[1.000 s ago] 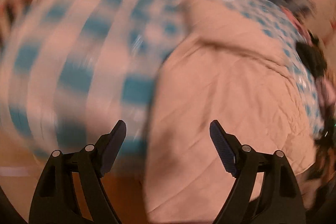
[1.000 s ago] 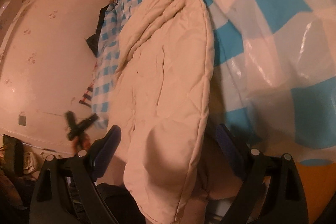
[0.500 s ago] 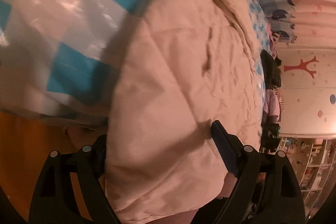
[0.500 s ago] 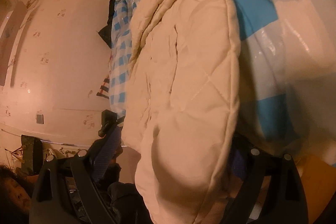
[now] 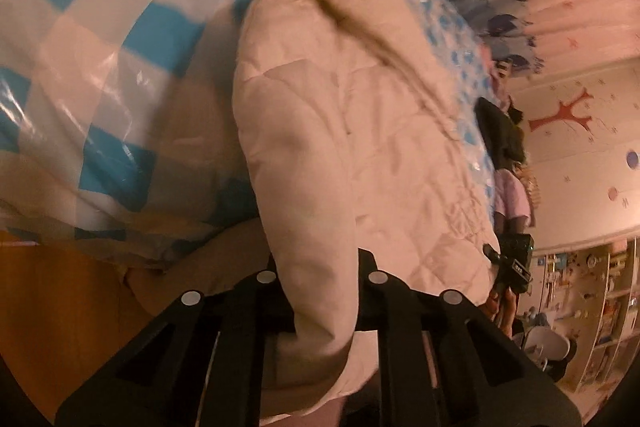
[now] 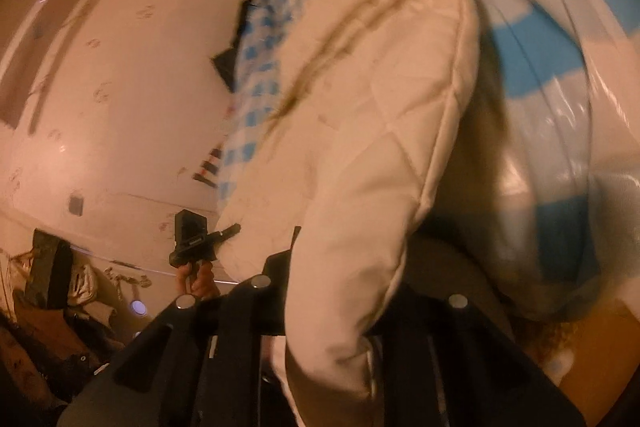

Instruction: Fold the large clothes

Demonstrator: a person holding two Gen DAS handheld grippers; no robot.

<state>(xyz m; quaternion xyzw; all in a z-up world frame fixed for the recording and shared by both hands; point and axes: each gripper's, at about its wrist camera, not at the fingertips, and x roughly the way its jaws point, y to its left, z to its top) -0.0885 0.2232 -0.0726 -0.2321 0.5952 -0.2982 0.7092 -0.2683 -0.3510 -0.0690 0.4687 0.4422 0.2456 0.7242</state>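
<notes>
You are clamping the coat (image 5: 360, 147) hem in both jaws, just closed on it; be lifting both corners evenly over the checked sheet (image 5: 100, 67).

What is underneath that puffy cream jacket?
A glossy blue-and-white checked sheet shows beside and beyond the cream jacket. Whatever lies directly beneath the jacket is covered.
</notes>
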